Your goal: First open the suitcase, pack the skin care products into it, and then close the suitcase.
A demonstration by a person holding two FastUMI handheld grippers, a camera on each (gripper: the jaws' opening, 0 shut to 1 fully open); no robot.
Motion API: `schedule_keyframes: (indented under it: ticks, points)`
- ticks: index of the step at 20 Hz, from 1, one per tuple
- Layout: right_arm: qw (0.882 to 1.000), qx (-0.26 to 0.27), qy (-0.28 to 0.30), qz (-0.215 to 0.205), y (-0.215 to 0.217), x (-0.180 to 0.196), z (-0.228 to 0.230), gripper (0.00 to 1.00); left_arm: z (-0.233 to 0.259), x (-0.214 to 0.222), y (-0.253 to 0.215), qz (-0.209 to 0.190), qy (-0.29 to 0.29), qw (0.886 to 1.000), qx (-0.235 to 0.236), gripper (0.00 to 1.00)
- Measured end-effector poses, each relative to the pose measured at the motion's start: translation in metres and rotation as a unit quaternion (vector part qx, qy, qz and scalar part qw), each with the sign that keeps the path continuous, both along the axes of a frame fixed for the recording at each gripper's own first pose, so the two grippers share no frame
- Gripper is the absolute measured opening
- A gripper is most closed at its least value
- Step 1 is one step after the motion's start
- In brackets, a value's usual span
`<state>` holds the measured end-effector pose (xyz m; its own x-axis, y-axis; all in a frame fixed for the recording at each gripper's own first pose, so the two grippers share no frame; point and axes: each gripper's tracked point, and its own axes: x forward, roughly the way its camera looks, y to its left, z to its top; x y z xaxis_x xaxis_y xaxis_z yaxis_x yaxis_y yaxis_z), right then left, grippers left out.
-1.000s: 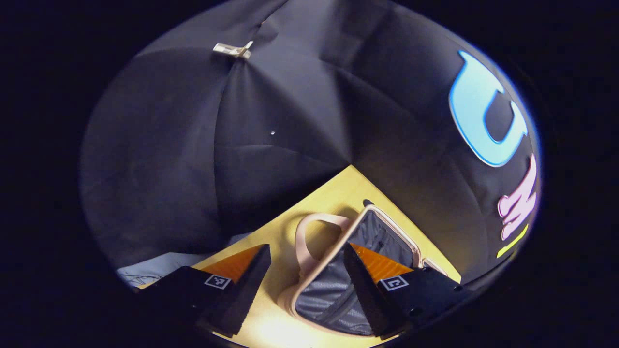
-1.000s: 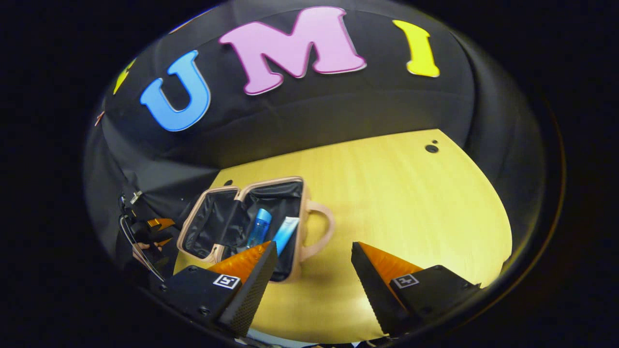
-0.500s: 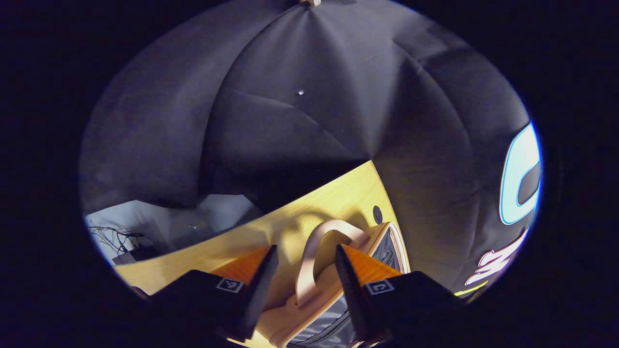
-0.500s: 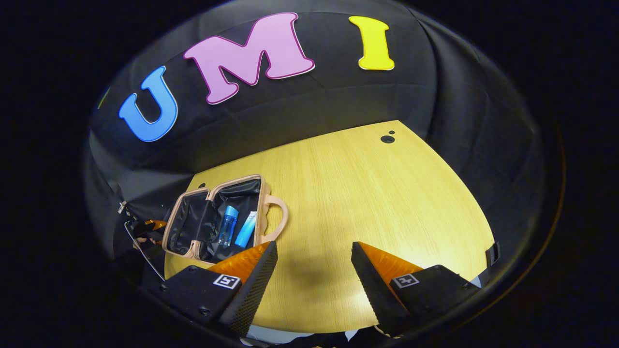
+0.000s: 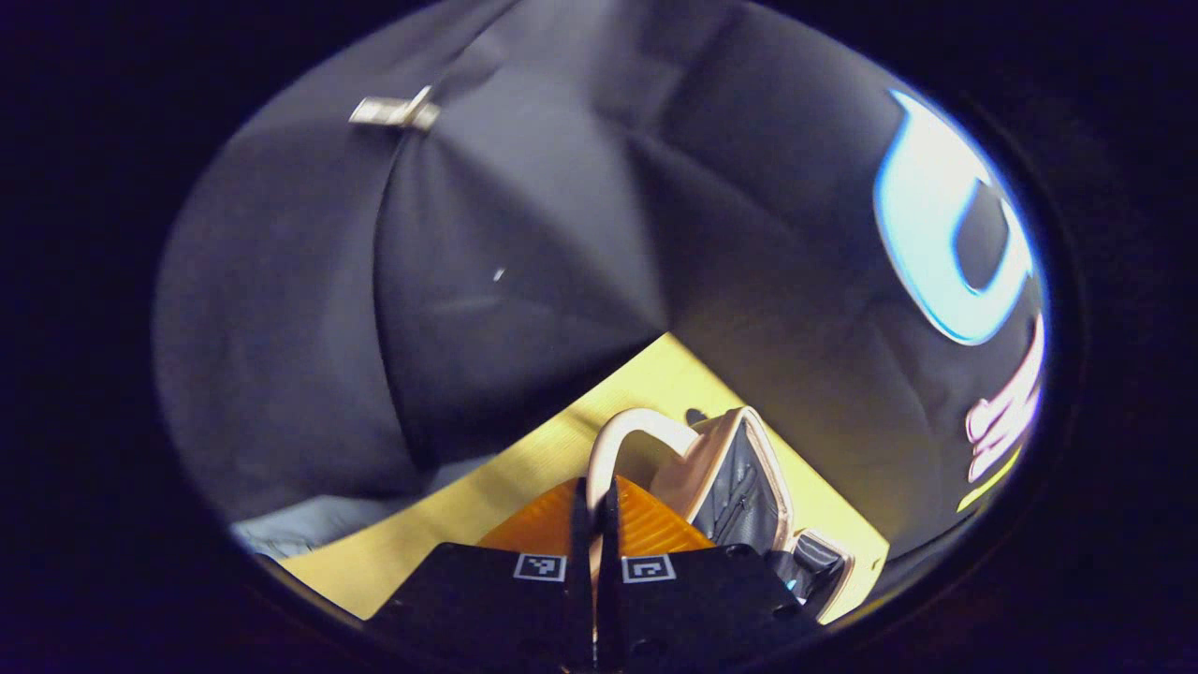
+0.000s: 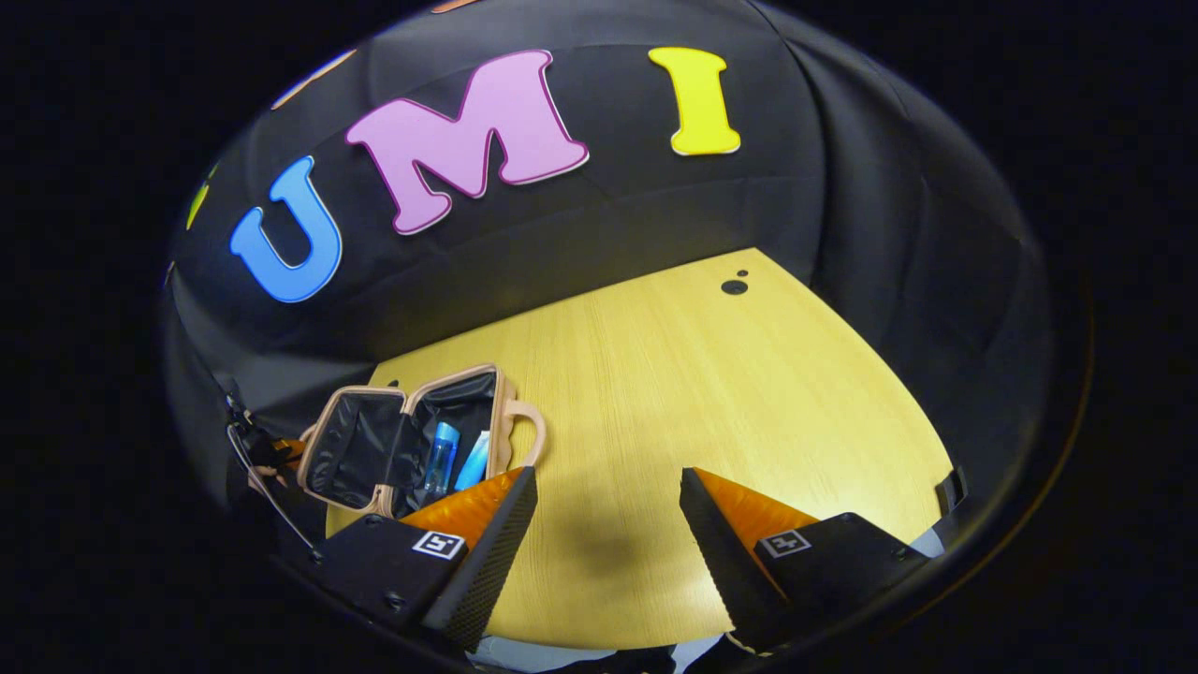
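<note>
Left tool [image 5: 593, 505] pinching the handle [image 5: 625, 432] at lower centre, open suitcase [image 5: 739, 477] lying just right of it; right tool [image 6: 606, 515] spread, well apart.

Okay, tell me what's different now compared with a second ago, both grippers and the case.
The left gripper went from wide open beside the lid to shut on the lid's handle, and the lid now stands steeper. The right gripper backed off from the suitcase and is still open over the table. The blue bottle and the tube lie in the case as before.
</note>
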<state>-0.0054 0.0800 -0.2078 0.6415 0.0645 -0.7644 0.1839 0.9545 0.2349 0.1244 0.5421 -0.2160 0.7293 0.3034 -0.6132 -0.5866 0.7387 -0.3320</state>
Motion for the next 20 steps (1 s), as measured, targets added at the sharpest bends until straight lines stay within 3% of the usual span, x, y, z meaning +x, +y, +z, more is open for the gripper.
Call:
schedule_keyframes:
  ticks: [3, 5, 10, 12, 15, 20]
  points:
    - [1.000, 0.009, -0.008, 0.006, -0.008, -0.003, 0.004, 0.98, 0.091, 0.009, -0.053, -0.030, -0.046, 0.995, 0.088, 0.06]
    - [1.000, -0.014, -0.021, 0.012, -0.025, -0.005, 0.002, 0.98, 0.130, 0.015, -0.108, -0.067, -0.069, 0.988, 0.125, 0.06]
    - [0.996, -0.052, -0.065, 0.044, -0.059, 0.000, 0.021, 0.97, 0.180, 0.029, -0.269, -0.160, -0.091, 0.970, 0.161, 0.06]
    - [0.992, -0.073, -0.089, 0.058, -0.072, 0.005, 0.031, 0.97, 0.165, 0.038, -0.344, -0.199, -0.083, 0.965, 0.151, 0.06]
    - [0.984, -0.105, -0.119, 0.081, -0.085, 0.009, 0.048, 0.97, 0.131, 0.038, -0.434, -0.229, -0.066, 0.967, 0.088, 0.06]
    - [0.984, -0.092, -0.134, 0.078, -0.099, 0.007, 0.062, 0.97, 0.039, 0.050, -0.508, -0.263, 0.002, 0.962, 0.075, 0.06]
